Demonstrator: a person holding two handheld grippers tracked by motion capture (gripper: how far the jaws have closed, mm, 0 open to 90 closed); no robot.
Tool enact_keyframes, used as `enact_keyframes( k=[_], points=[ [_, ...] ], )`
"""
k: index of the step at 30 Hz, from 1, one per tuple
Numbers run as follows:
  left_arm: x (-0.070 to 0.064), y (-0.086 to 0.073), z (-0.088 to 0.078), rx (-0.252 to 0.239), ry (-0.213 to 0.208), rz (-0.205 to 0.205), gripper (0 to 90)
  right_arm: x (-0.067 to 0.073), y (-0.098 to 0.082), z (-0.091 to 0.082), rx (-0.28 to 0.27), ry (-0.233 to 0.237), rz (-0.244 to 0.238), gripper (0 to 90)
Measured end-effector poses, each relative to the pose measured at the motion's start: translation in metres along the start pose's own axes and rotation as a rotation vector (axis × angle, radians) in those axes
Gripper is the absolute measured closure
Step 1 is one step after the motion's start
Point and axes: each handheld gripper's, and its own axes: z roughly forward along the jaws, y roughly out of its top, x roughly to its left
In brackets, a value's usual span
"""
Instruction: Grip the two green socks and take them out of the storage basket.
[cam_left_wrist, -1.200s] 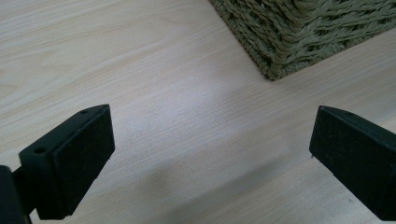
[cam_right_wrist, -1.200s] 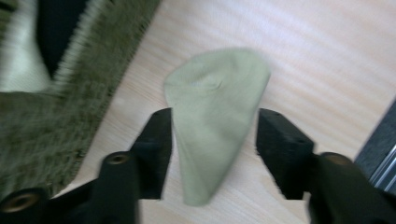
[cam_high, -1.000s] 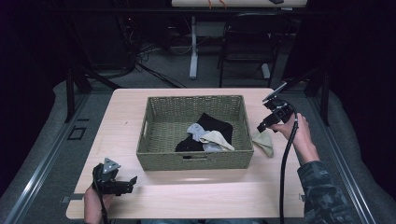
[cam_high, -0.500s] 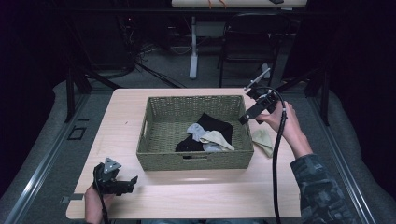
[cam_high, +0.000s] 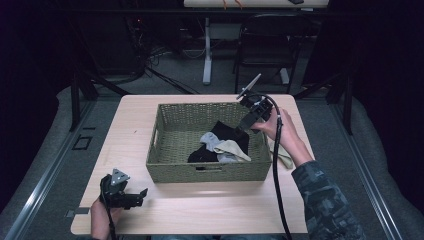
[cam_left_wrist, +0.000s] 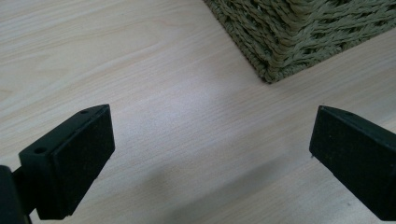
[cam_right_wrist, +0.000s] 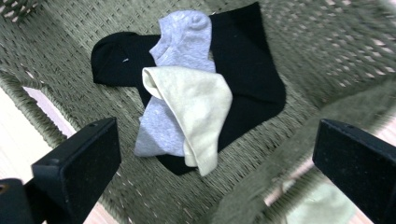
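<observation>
With my right gripper spread and empty over the basket, the sock at its 3 o'clock could snag the rim — left gripper also agape.

Cream sock draped atop grey sock, black socks inside wicker basket

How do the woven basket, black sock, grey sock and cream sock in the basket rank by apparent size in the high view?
Largest to smallest:
1. Woven olive basket
2. Black sock
3. Grey sock and cream sock: too alike and overlapping to rank.
</observation>
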Motion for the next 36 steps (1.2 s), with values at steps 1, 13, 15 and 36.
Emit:
enact_keyframes(
  k=[1,13,15,36],
  points=[
    [0.000,0.000,0.000,0.000,0.000,-0.001,0.1,0.002,0.001,0.004,0.003,0.000,-0.004,1.5],
    [0.000,0.000,0.000,0.001,-0.002,0.002,0.1,0.014,0.011,0.056,0.113,0.017,-0.026,9.3],
    [0.000,0.000,0.000,0.000,-0.002,0.002,0.1,0.015,0.011,0.065,0.128,0.011,-0.023,13.2],
    [0.000,0.000,0.000,-0.002,-0.002,0.001,0.0,0.016,0.004,0.124,0.324,-0.019,-0.052,71.4]
  ],
)
